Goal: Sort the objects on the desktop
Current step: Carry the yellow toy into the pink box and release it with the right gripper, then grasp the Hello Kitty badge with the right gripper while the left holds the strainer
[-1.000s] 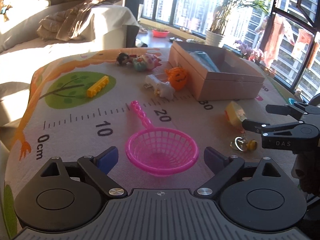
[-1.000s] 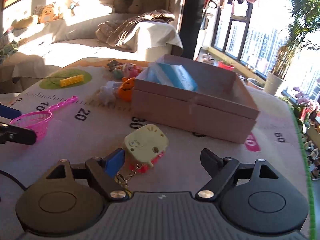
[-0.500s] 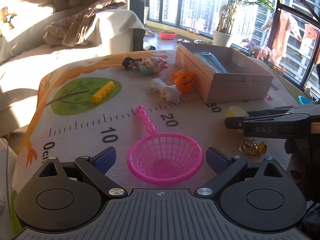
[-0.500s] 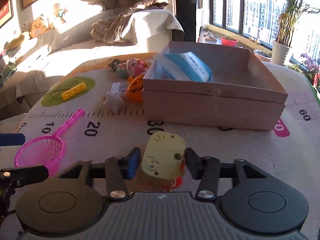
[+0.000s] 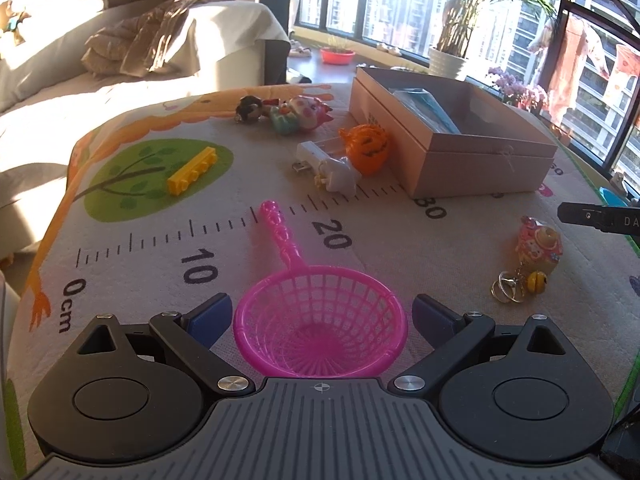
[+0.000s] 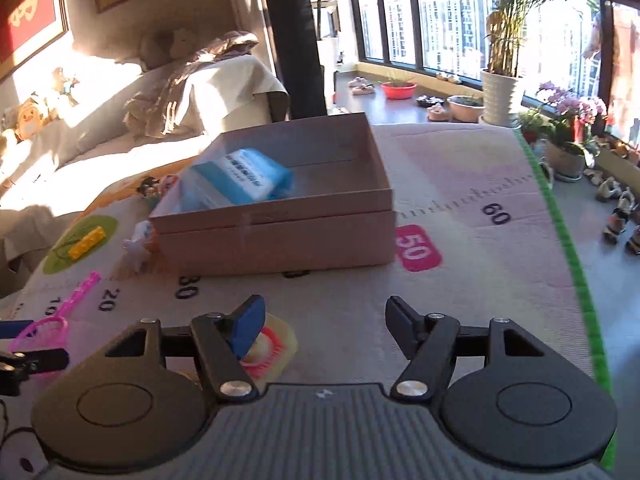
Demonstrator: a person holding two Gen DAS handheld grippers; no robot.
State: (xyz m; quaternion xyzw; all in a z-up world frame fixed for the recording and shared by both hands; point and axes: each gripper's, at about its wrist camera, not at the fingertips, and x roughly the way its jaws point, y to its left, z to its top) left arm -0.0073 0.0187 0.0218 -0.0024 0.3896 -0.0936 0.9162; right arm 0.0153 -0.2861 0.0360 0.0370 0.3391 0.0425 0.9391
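My left gripper (image 5: pixel 322 314) is open, its jaws on either side of the bowl of a pink toy net (image 5: pixel 320 320) that lies on the mat. My right gripper (image 6: pixel 324 320) is open and empty. A yellow and pink keychain toy (image 6: pixel 276 346) lies on the mat under its left finger; in the left wrist view the toy (image 5: pixel 538 250) lies flat with its ring and bell. The pink cardboard box (image 6: pixel 280 216) holds a blue packet (image 6: pixel 244 178); the box also shows in the left wrist view (image 5: pixel 460 140).
On the mat lie a yellow brick (image 5: pixel 192 172), an orange pumpkin toy (image 5: pixel 366 148), a white toy (image 5: pixel 332 170) and small figures (image 5: pixel 288 114). A sofa (image 5: pixel 120 60) stands behind. The mat's green edge (image 6: pixel 576 260) is to the right, with plant pots beyond.
My right gripper closed on the yellow keychain toy, then opened and rose; the toy now lies on the mat turned over. My left gripper has stayed around the pink net.
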